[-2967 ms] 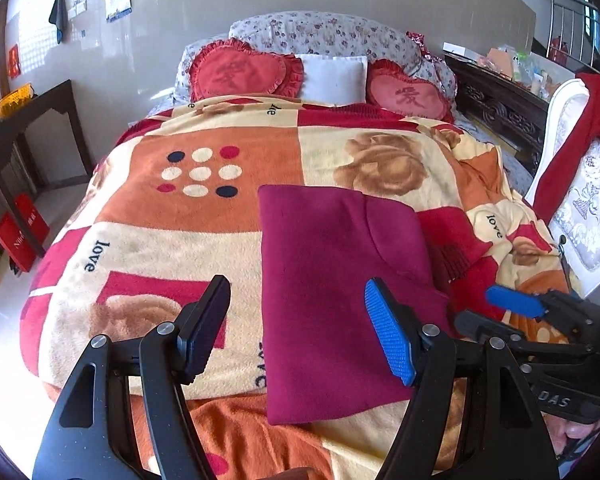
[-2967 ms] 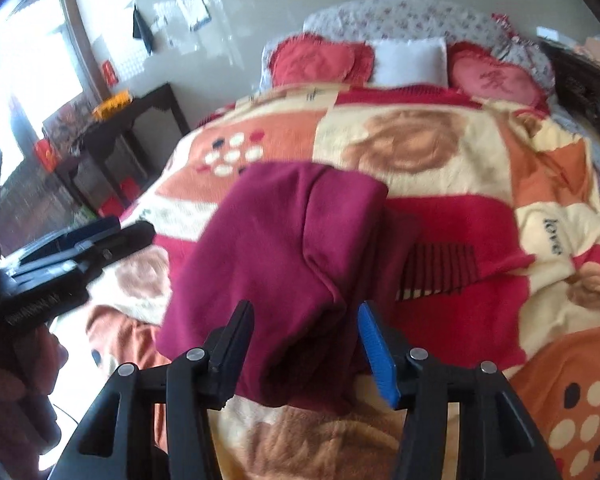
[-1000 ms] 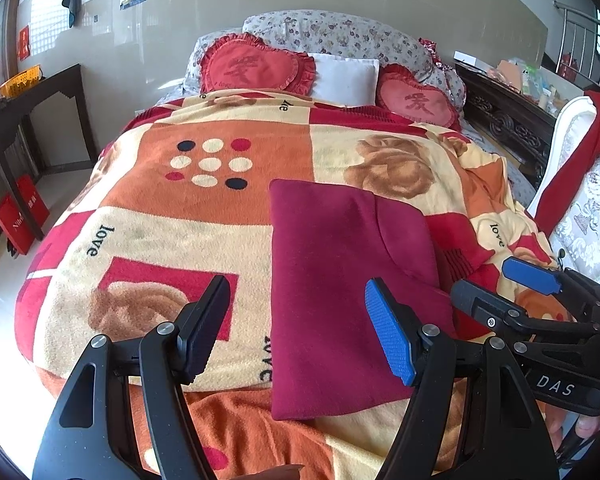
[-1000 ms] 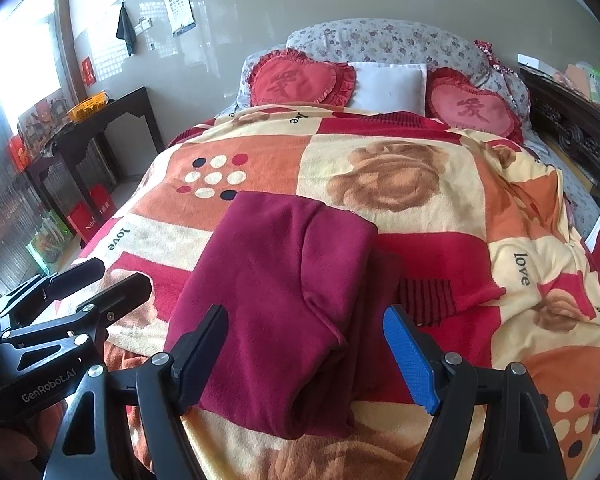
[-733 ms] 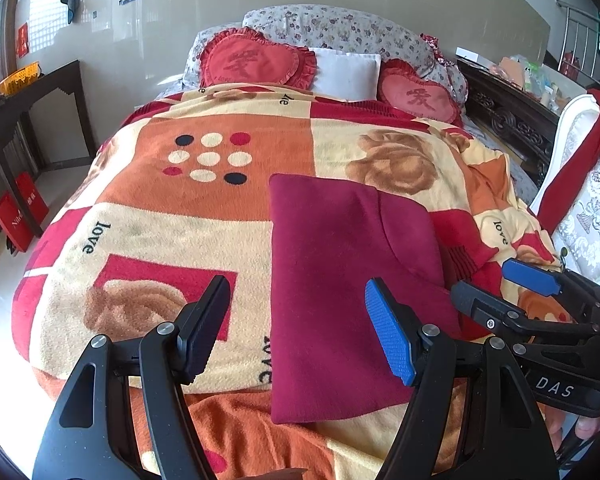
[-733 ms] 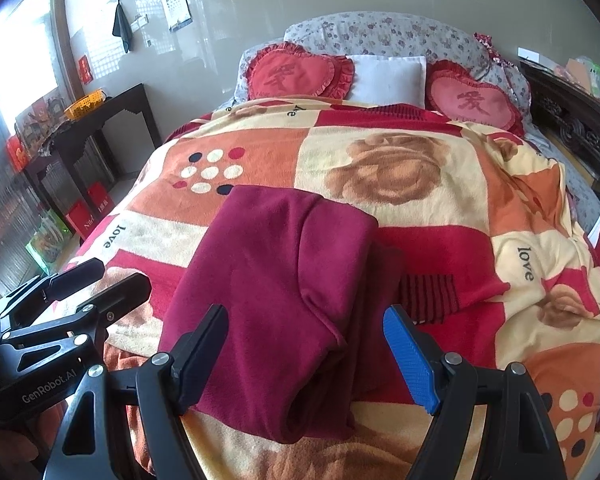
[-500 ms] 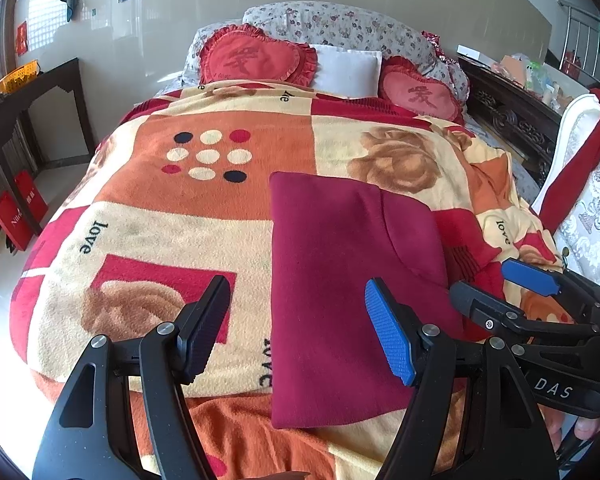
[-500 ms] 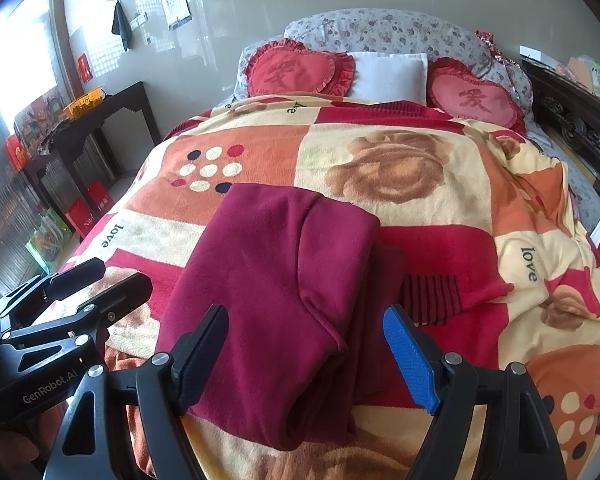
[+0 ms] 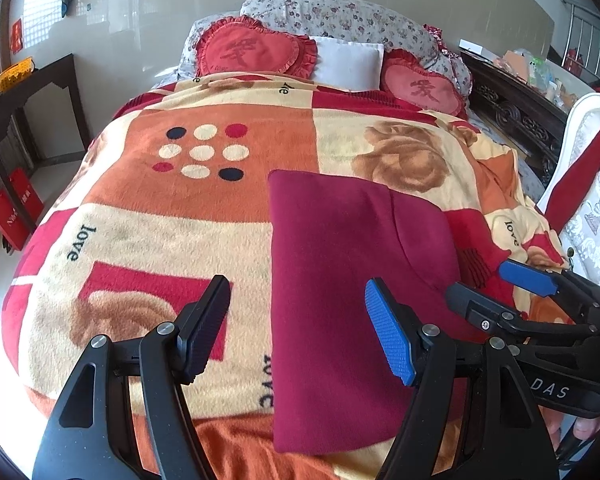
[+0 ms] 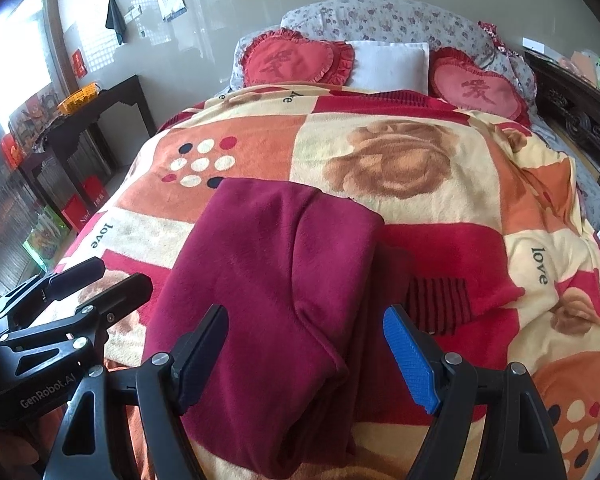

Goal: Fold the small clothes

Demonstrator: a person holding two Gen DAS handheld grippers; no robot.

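Observation:
A folded maroon fleece garment [image 9: 340, 280] lies flat on the patterned blanket [image 9: 180, 216] near the bed's foot. In the right wrist view the garment [image 10: 268, 280] shows a folded-over layer on its right side. My left gripper [image 9: 300, 328] is open and empty, held above the garment's near left edge. My right gripper [image 10: 306, 354] is open and empty, held above the garment's near right part. Each gripper shows in the other's view, the right one [image 9: 500, 286] at the right edge, the left one [image 10: 100, 278] at the left edge.
Two red heart cushions [image 9: 256, 52] and a white pillow [image 9: 348, 60] lie at the headboard. A dark side table [image 9: 24, 92] stands left of the bed. A dark carved cabinet [image 9: 516, 108] and a white chair with red cloth [image 9: 580, 152] stand at the right.
Three seconds ago the right gripper was closer around the garment's folded layer; it has drawn back and opened wider. Over the last second both views only shift slightly; the garment lies still.

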